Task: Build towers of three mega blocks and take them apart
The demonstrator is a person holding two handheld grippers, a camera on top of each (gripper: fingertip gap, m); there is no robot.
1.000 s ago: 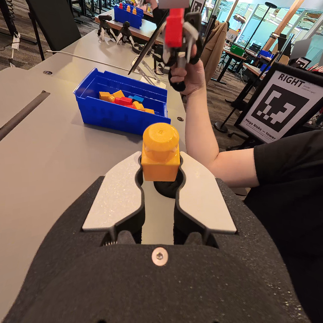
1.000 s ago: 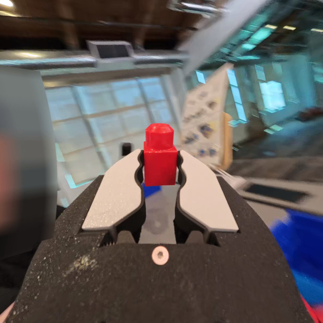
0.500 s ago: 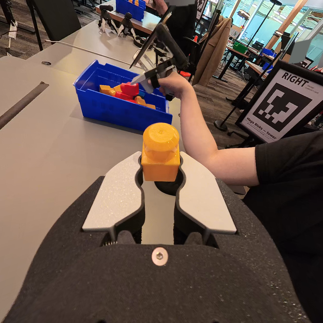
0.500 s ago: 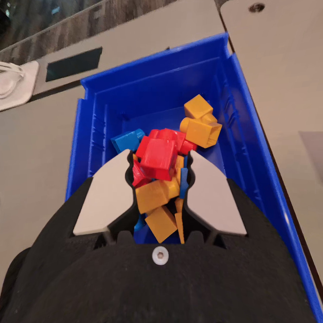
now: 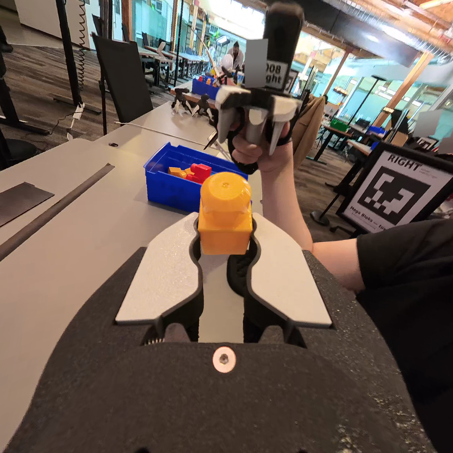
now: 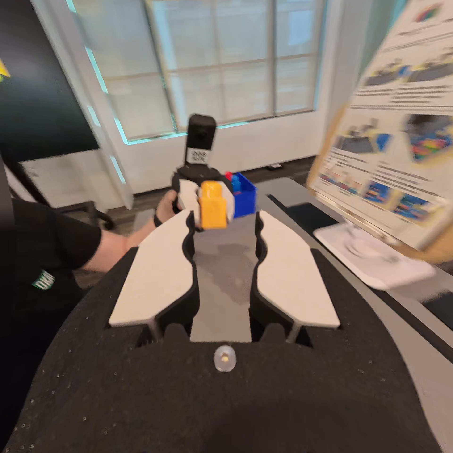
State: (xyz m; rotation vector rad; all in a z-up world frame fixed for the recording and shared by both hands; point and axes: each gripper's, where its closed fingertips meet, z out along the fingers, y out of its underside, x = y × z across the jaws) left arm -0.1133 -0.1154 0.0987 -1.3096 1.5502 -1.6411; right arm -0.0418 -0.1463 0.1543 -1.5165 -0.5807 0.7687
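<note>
grey table (image 5: 73, 232) | black-and-white marker sign (image 5: 397, 193) right | poster board (image 6: 392, 147)

Support surface: flat grey tabletop (image 5: 81, 235) with rounded corners. A long dark slot (image 5: 52, 215) runs diagonally across it, left of the bin.

Items resting on it:
- Blue rectangular plastic bin (image 5: 171, 188), open-topped, on the far part of the top; orange and red plastic blocks (image 5: 191, 171) lie loose inside (count unclear).
- Flat dark rectangular panel (image 5: 22, 199), well left of the bin, beyond the slot.
- White flat stand base (image 6: 367, 255) (blurred), carrying a leaning printed board (image 6: 397, 137).
- Second blue bin (image 6: 244, 198), beyond the held gripper, blocks standing in it.
</note>
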